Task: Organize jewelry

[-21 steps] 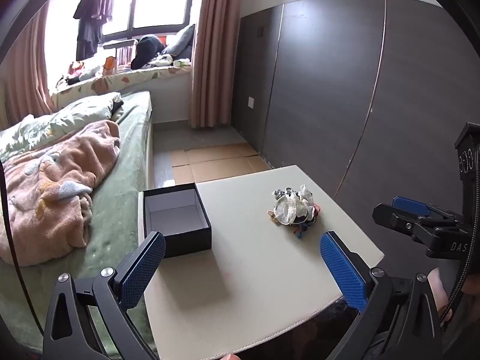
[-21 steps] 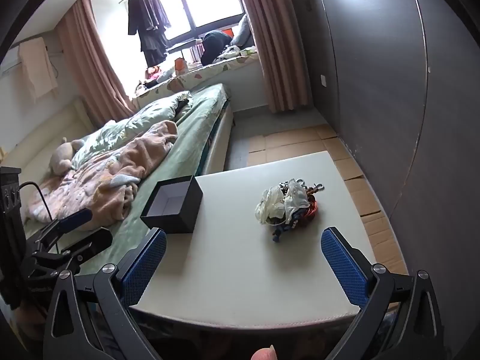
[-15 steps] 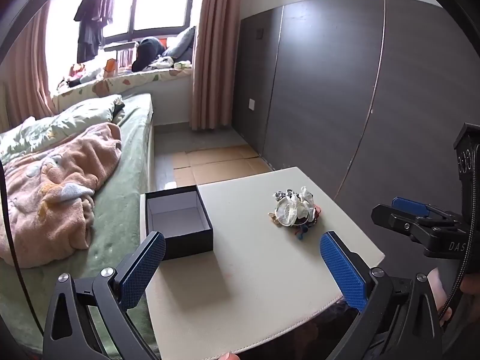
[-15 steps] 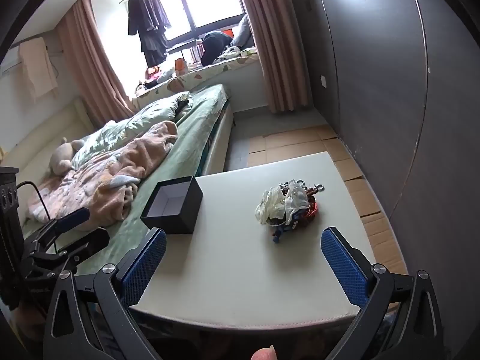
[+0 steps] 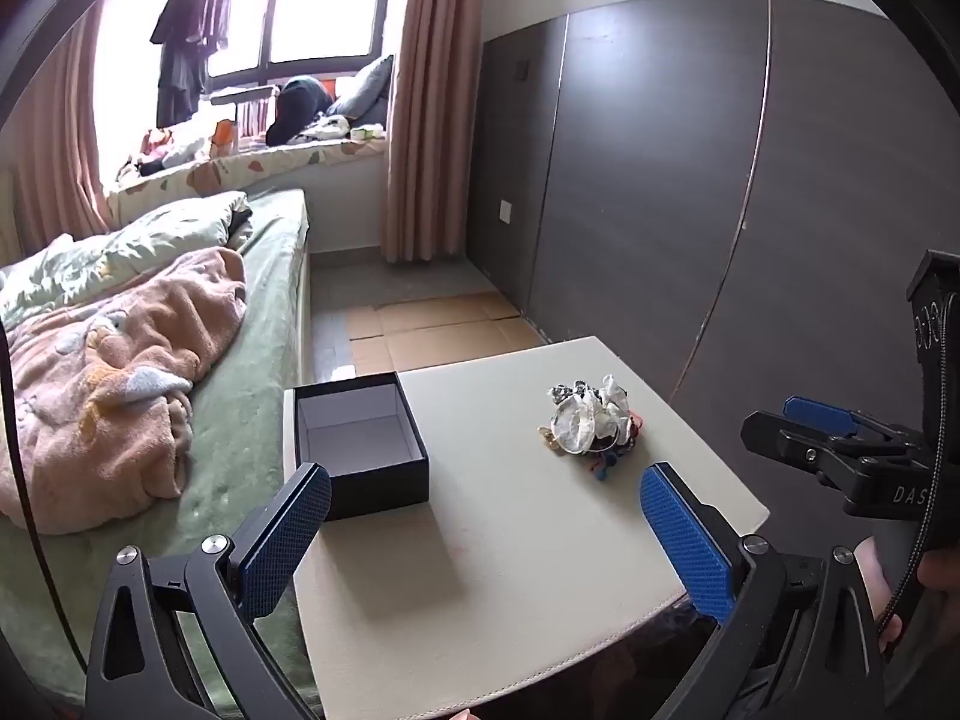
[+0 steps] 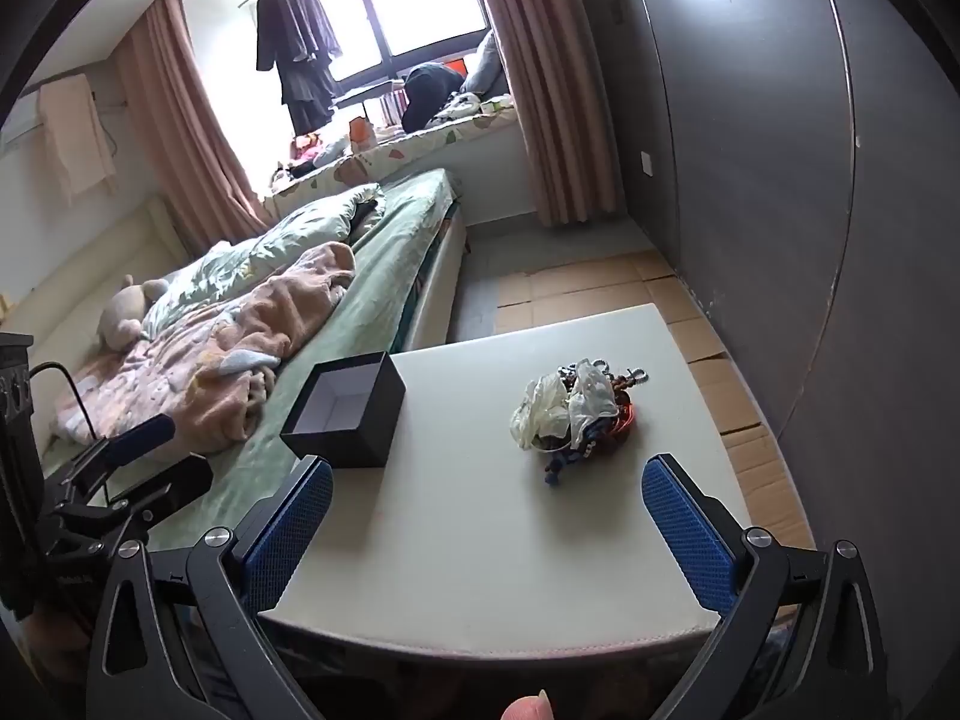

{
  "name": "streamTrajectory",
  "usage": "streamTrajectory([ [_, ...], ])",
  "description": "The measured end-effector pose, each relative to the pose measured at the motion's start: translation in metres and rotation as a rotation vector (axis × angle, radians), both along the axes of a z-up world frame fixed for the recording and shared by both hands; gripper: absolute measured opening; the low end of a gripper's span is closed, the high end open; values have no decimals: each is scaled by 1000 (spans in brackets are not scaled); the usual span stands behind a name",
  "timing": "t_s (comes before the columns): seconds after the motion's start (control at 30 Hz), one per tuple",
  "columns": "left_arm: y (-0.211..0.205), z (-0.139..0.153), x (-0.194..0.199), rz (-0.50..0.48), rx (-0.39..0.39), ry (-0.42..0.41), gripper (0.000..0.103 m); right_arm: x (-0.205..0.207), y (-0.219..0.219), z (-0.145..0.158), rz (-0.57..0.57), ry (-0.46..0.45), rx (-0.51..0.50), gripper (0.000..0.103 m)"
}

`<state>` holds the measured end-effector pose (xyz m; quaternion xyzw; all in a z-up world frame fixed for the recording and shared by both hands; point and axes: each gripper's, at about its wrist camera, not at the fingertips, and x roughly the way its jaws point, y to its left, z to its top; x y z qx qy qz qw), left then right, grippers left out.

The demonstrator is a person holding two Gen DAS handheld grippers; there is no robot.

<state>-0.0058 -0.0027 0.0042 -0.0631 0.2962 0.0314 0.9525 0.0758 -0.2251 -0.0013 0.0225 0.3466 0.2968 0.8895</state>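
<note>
A tangled pile of jewelry point(image 5: 591, 423) with white pieces and red and blue cords lies on the cream table point(image 5: 510, 570), right of an open, empty black box point(image 5: 360, 441) at the table's left edge. My left gripper point(image 5: 480, 534) is open and empty, held over the near part of the table. My right gripper point(image 6: 486, 531) is open and empty too, near the front edge. The pile point(image 6: 570, 414) and the box point(image 6: 345, 411) also show in the right wrist view. Each gripper shows at the edge of the other's view.
A bed point(image 5: 150, 372) with green sheet and pink blanket adjoins the table's left side. A dark panelled wall point(image 5: 720, 210) runs along the right. Cardboard sheets point(image 5: 432, 330) cover the floor beyond the table.
Both grippers have drifted only slightly; the left view has shifted a little. The pile and the box have not moved.
</note>
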Motion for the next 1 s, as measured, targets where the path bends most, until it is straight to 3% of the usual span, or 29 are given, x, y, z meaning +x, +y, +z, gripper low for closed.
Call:
streamTrajectory([
  [1.0,0,2,-1,4,10,-4,103,-2,3,0,1,-14,-2,103],
])
